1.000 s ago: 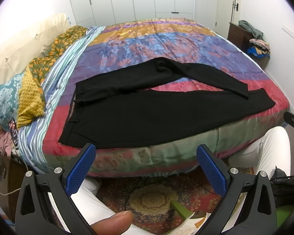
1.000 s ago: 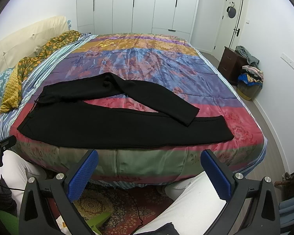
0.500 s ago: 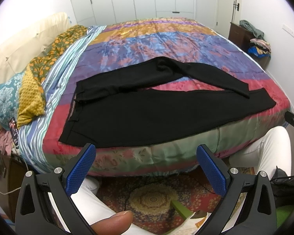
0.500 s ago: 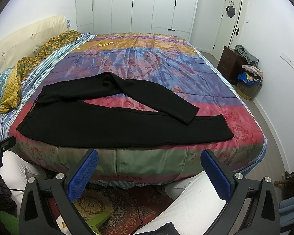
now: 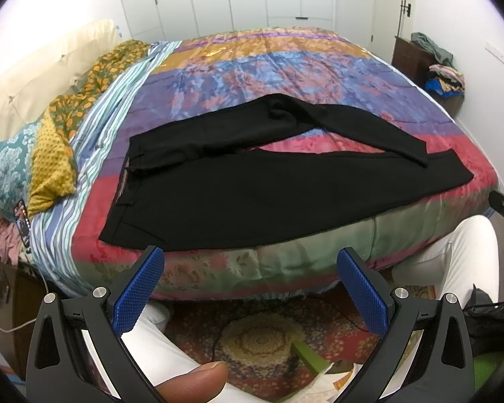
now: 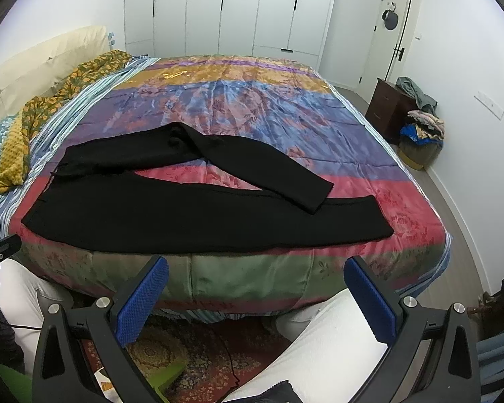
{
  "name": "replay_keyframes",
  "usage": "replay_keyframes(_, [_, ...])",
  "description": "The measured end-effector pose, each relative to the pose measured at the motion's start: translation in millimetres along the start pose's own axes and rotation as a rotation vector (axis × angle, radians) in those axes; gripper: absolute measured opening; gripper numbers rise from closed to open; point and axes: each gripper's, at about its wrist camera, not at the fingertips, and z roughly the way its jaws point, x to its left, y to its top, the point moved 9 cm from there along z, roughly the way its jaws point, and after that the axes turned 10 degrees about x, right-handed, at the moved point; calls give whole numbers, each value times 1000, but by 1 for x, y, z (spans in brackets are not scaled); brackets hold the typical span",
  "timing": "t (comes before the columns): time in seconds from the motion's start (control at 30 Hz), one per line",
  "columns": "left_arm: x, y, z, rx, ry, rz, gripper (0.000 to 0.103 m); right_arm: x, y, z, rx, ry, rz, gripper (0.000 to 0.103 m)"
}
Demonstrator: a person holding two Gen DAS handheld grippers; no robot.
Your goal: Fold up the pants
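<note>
Black pants [image 5: 252,198] lie spread flat near the front edge of a bed with a colourful quilt [image 5: 285,67], waistband to the left, legs running right. The far leg bends and its cuff crosses onto the near leg at the right. They also show in the right wrist view [image 6: 184,211]. My left gripper [image 5: 250,288] is open and empty, held below and in front of the bed edge, apart from the pants. My right gripper [image 6: 257,297] is open and empty, likewise short of the bed edge.
Pillows [image 5: 50,154] and a cream headboard [image 6: 33,63] line the bed's left side. White wardrobes [image 6: 235,10] stand behind. A dark nightstand [image 6: 386,107] and a clothes pile [image 6: 420,131] sit at the right wall. A patterned rug [image 5: 258,336] and the person's white-trousered legs [image 6: 319,352] are below.
Both grippers have edged slightly upward and toward the bed. The pants have not moved. Both grippers stay open.
</note>
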Motion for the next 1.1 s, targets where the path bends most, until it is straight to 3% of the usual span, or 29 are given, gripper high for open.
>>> replay_keyframes(1.1, [-2,4,2,19,0,8,103,7,1,2,4,27,-29,103])
